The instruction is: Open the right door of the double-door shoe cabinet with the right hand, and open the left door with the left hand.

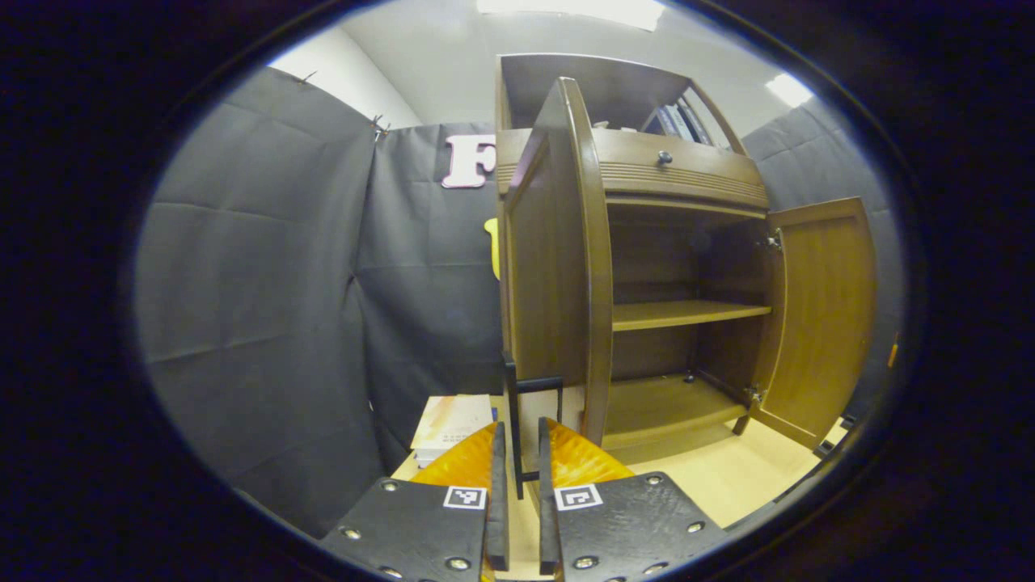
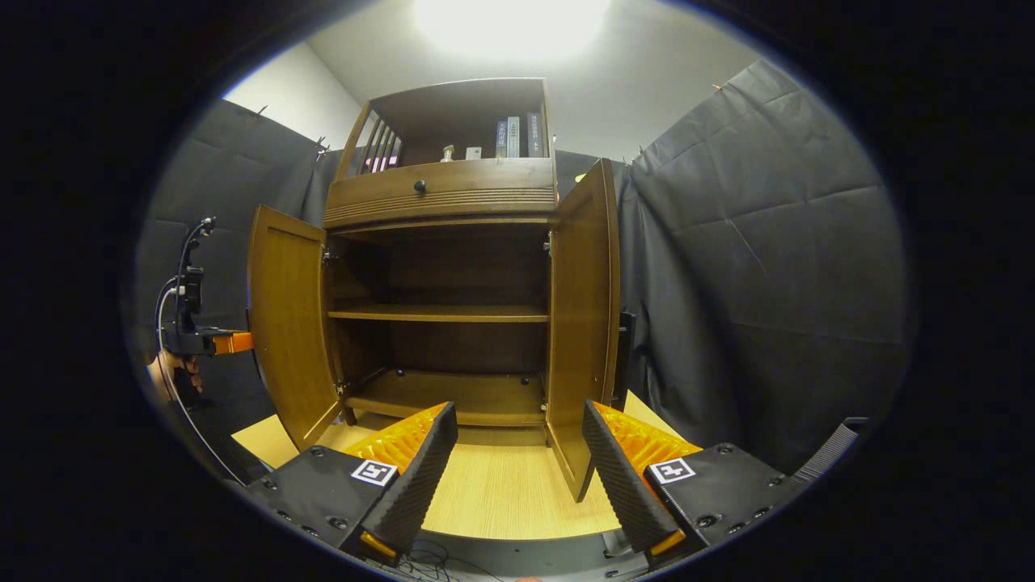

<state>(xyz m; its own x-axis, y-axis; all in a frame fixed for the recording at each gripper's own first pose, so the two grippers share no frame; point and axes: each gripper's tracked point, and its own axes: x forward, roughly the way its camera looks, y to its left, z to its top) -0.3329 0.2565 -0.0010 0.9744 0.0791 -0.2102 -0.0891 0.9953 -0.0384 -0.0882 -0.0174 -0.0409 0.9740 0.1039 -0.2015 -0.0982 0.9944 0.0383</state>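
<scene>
Already both doors of our brown wooden double-door shoe cabinet (image 2: 441,267) on the pale wooden counter (image 2: 501,493) hang open: left door (image 2: 285,323) with our left gripper (image 1: 517,477) jaws pinching its black handle (image 1: 517,404), right door (image 2: 584,323) released, right gripper (image 2: 517,469) jaws spread. Little remains.

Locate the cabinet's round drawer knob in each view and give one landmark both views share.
Left gripper view: the drawer knob sits upper right of centre, on the drawer front above the open compartment.
Right gripper view: the knob sits upper centre-left, on the drawer front below the books.
Shared landmark: the middle shelf inside the cabinet.
</scene>
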